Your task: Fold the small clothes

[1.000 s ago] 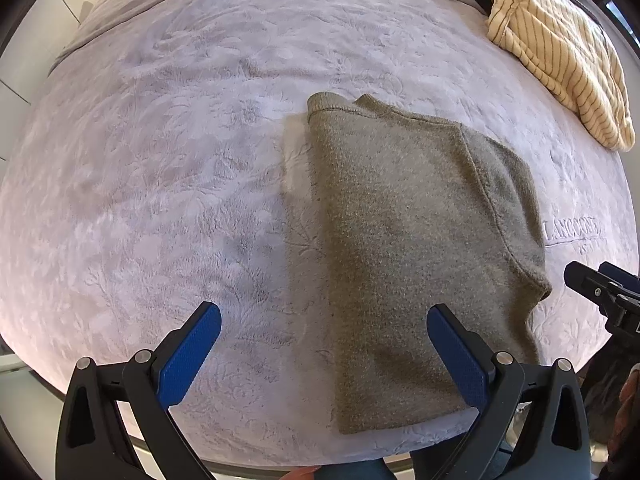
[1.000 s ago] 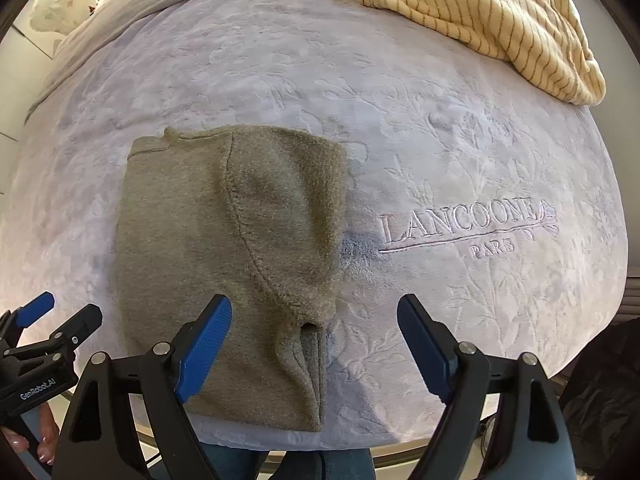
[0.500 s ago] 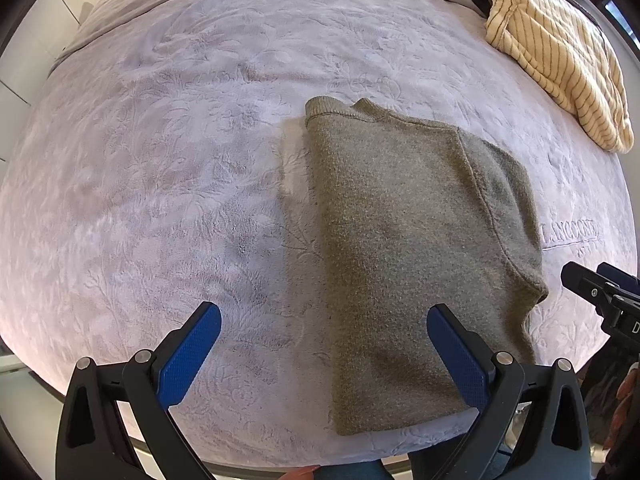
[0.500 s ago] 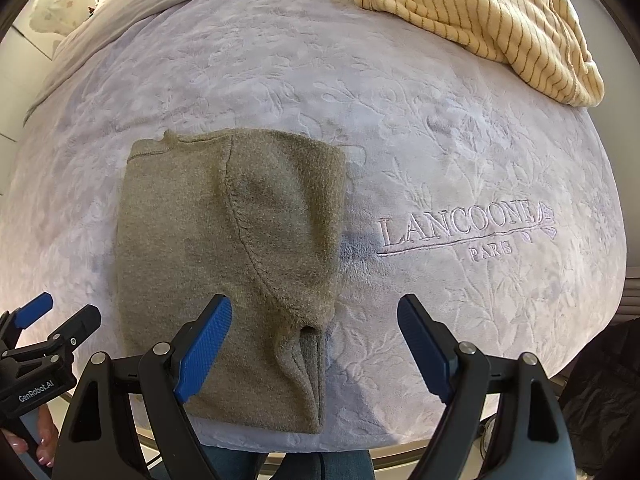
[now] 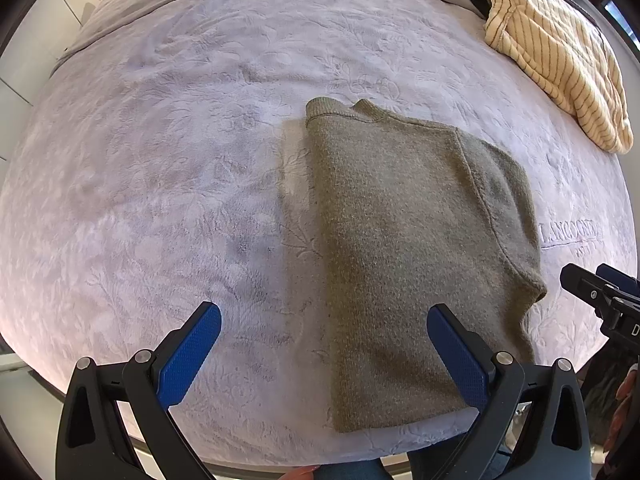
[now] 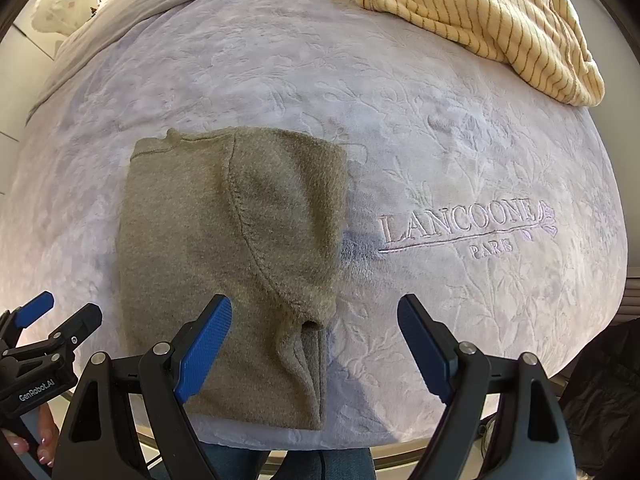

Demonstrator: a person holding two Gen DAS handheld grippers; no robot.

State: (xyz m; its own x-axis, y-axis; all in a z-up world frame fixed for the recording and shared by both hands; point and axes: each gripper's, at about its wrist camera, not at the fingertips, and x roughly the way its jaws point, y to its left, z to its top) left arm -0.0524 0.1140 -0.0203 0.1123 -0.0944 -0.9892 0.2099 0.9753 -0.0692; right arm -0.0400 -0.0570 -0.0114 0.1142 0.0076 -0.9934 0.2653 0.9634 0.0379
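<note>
A lavender embossed blanket (image 6: 460, 128) stitched "LANCOONE PARIS" covers the bed. A folded olive-grey sweater (image 5: 400, 248) lies flat near its front edge; a cream striped garment (image 6: 480, 20) sits far back. The left gripper (image 5: 324, 344) and right gripper (image 6: 316, 336) hover with fingers spread, holding nothing.
</note>
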